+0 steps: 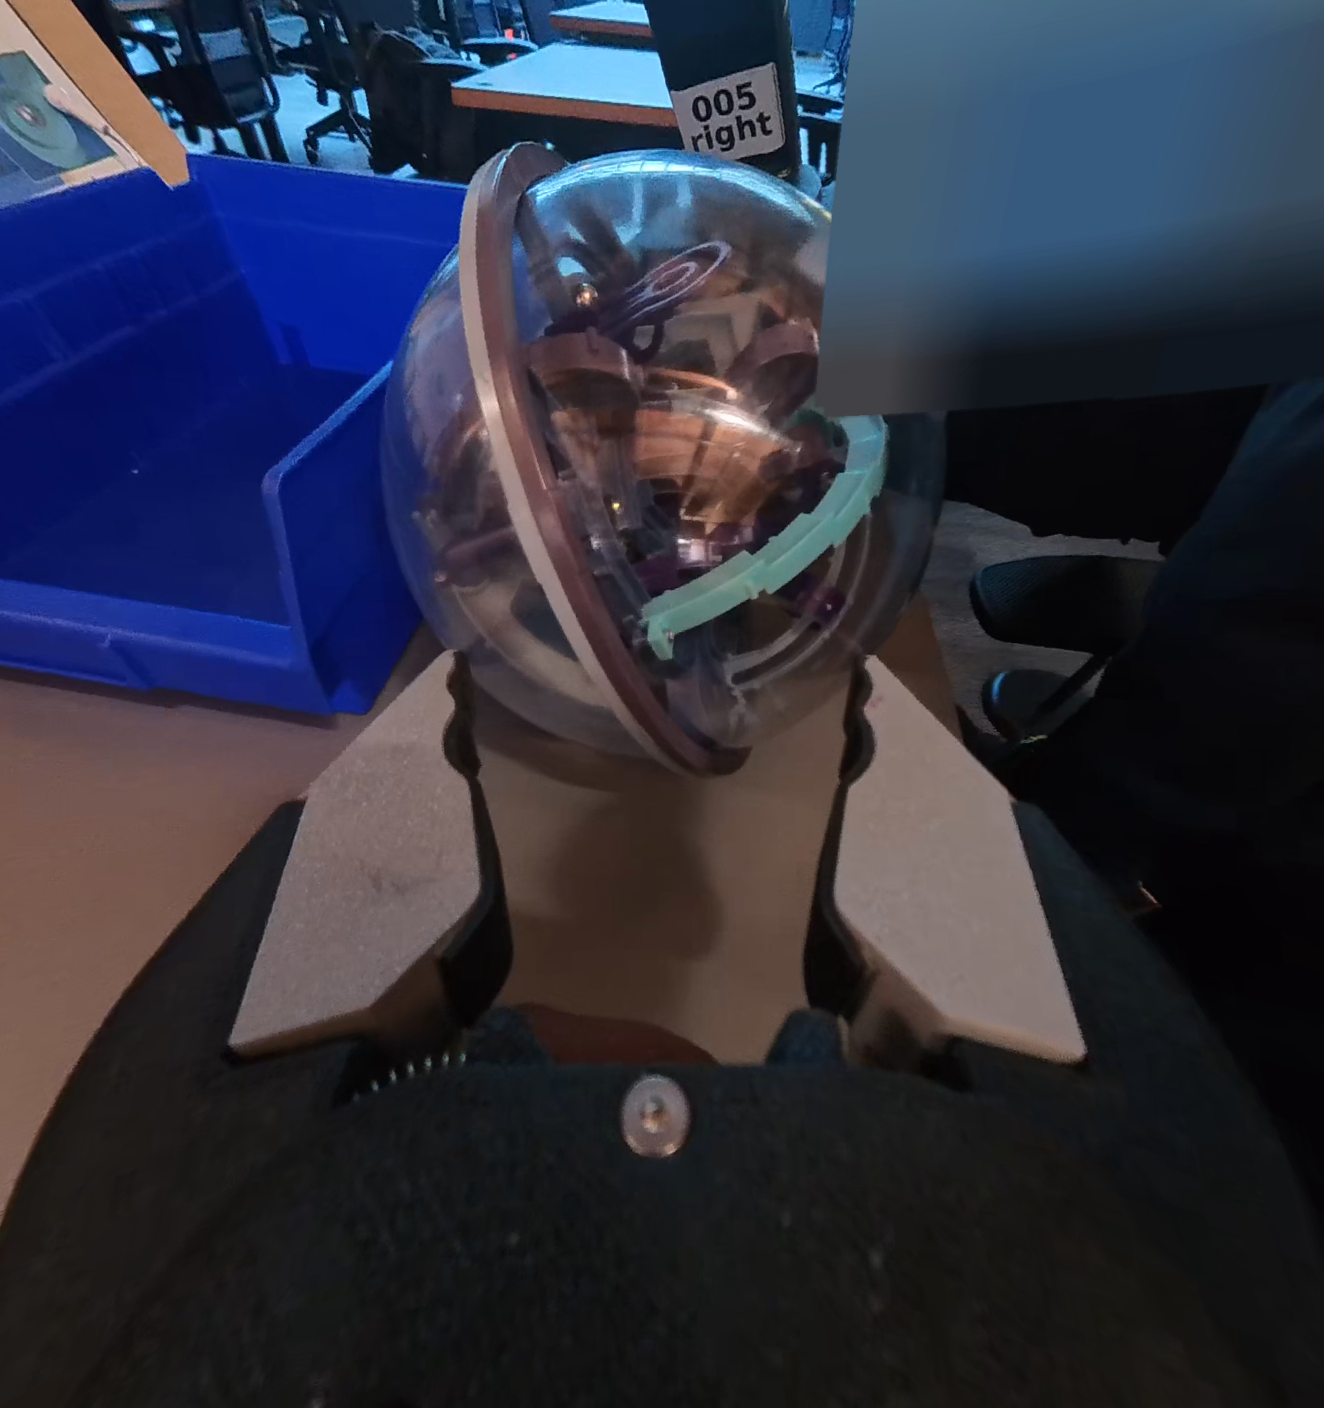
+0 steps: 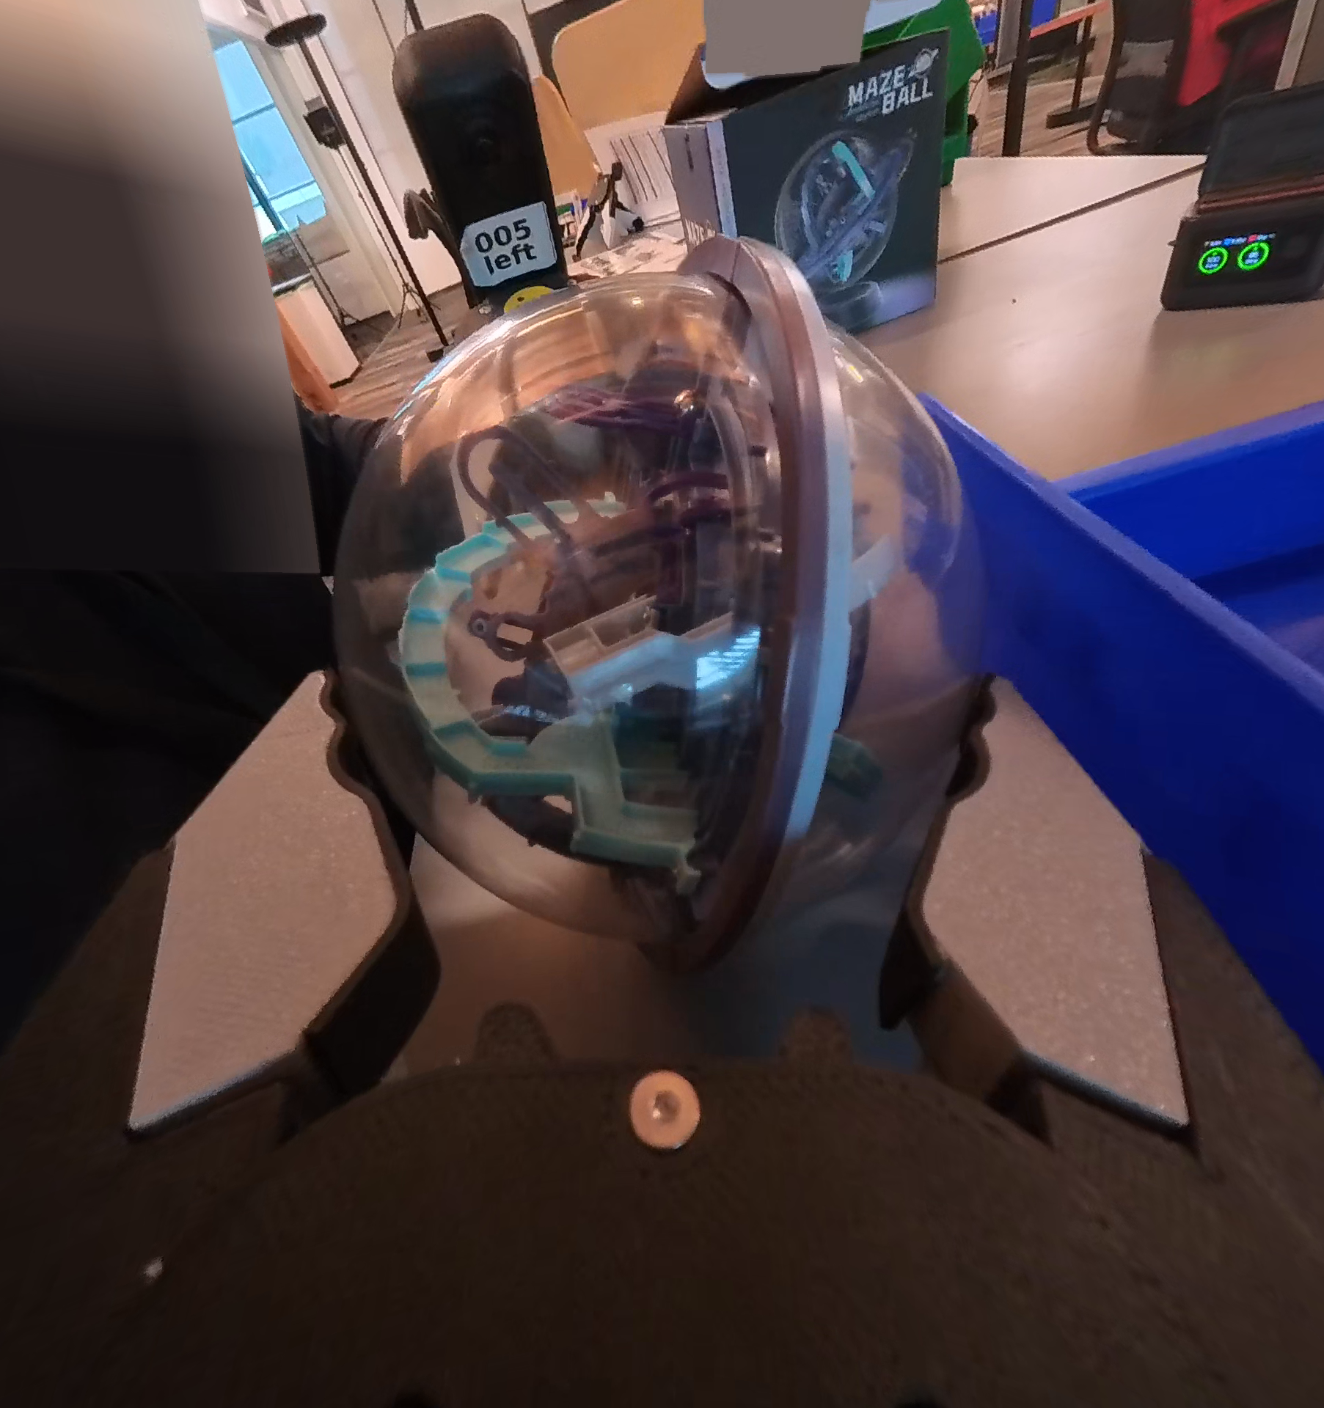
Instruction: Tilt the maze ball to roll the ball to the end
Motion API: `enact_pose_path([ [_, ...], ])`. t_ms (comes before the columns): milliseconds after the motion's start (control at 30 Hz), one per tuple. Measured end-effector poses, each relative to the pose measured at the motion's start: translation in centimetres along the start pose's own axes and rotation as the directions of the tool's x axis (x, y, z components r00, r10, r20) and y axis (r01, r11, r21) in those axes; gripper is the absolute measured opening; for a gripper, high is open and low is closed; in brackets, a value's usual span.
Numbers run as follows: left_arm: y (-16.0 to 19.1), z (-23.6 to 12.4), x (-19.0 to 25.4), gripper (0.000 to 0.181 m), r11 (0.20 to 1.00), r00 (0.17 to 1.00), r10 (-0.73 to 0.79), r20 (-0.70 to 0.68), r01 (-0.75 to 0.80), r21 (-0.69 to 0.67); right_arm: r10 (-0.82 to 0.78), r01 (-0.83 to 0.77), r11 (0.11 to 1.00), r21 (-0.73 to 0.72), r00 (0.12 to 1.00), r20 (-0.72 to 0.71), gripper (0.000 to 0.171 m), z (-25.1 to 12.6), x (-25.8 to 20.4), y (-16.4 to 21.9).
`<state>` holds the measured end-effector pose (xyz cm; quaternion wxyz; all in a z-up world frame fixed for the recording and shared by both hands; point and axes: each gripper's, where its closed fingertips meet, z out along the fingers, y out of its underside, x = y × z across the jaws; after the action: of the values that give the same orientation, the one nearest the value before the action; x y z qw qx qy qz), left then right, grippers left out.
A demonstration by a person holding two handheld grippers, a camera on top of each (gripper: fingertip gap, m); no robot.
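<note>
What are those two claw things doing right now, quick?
Left gripper: spread wide, fingers cradling the maze ball from one side.
Right gripper: also spread wide, fingers against the same ball's opposite side.

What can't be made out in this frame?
- Left wrist view: the small steel ball inside the clear plastic maze sphere shows, but glare hides its track.
- Right wrist view: no ball found; reflections on the sphere mask it.
- Either view: the maze's end.
- Blue plastic bin: cut off by the edge.
</note>
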<state>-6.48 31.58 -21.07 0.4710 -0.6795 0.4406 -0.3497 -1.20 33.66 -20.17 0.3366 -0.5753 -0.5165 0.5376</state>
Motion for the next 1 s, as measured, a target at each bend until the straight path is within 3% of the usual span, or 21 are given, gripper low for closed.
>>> enact_pose_path([
  [1000,-3.1,-1.2,-0.9,0.095,0.98,0.976,0.198,0.09,-0.2,0.013,-0.201,0.201,0.979,0.026,0.979,-0.021,0.151,-0.3,-0.1,-3.6],
])
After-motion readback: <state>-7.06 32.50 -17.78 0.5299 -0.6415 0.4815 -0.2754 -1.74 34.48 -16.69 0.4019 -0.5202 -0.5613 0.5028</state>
